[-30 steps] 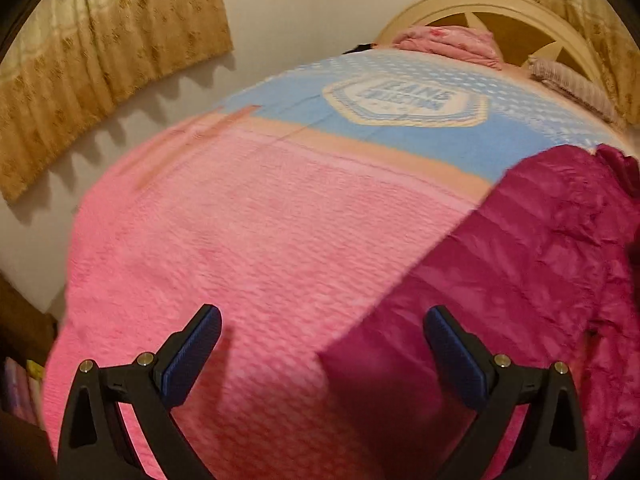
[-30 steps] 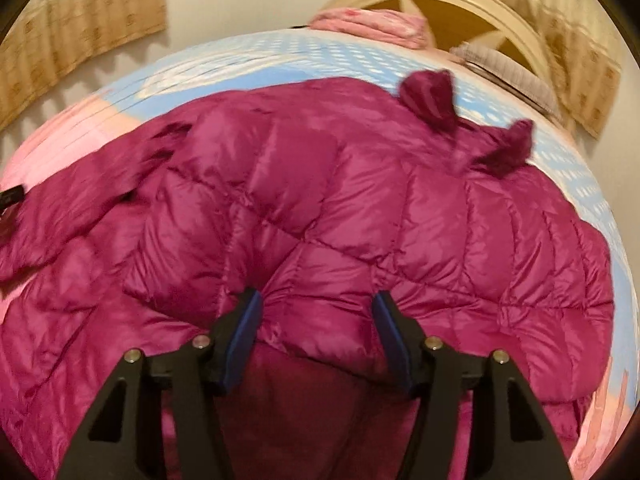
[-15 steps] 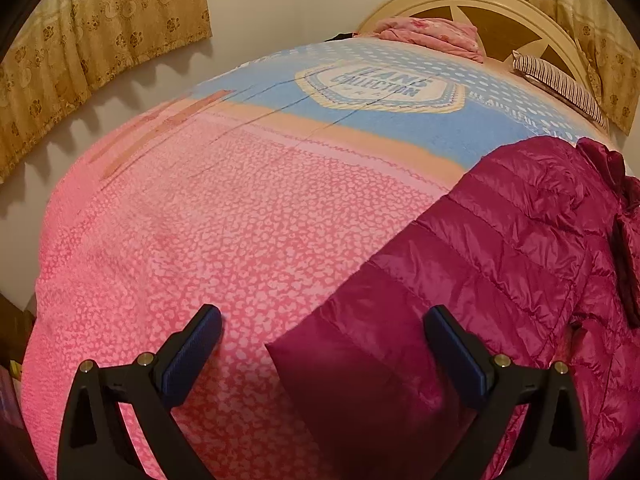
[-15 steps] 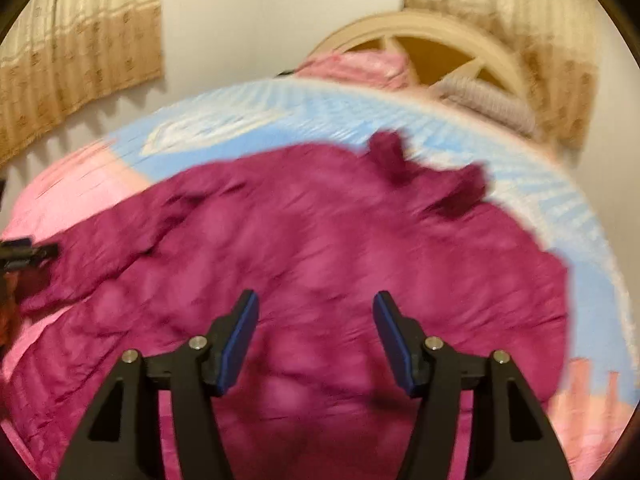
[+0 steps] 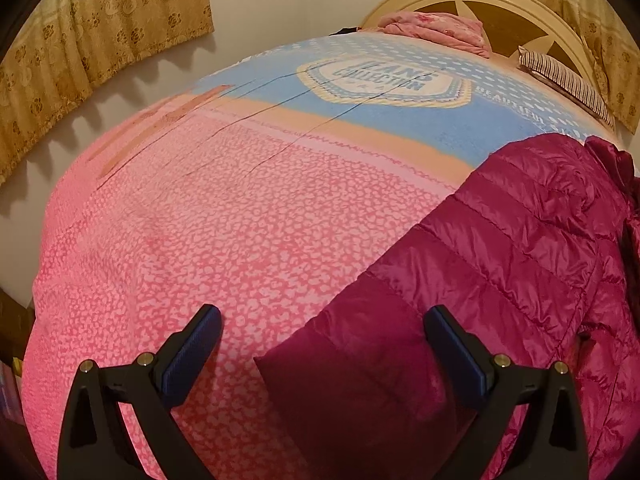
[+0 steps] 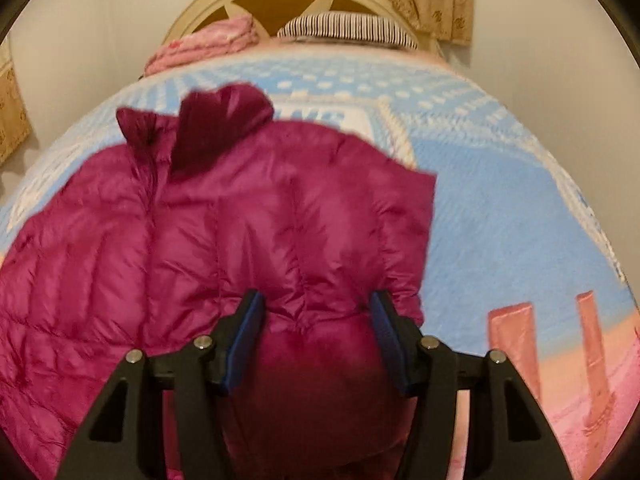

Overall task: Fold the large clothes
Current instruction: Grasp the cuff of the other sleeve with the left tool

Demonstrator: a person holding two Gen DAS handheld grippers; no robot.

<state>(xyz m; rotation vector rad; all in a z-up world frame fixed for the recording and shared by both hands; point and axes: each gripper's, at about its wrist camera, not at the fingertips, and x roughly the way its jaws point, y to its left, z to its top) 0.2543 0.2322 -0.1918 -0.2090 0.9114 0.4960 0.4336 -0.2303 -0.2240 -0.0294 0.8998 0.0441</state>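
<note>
While spread across bed [image 5: 168, 264] toward its right edge, magenta puffer jacket [image 6: 224, 216] awaiting fold. Left gripper [image 5: 322, 352] wide open over sleeve cuff, empty. Right gripper [image 6: 316, 334] half open astride bunched hem, prob. not pinching. Risk: slick shell slipping out, fold collapsing.

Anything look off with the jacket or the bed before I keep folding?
Nothing damaged or spilled. The magenta puffer jacket lies skewed on the bedspread, collar bunched upward. One sleeve stretches out toward the open left gripper.
</note>
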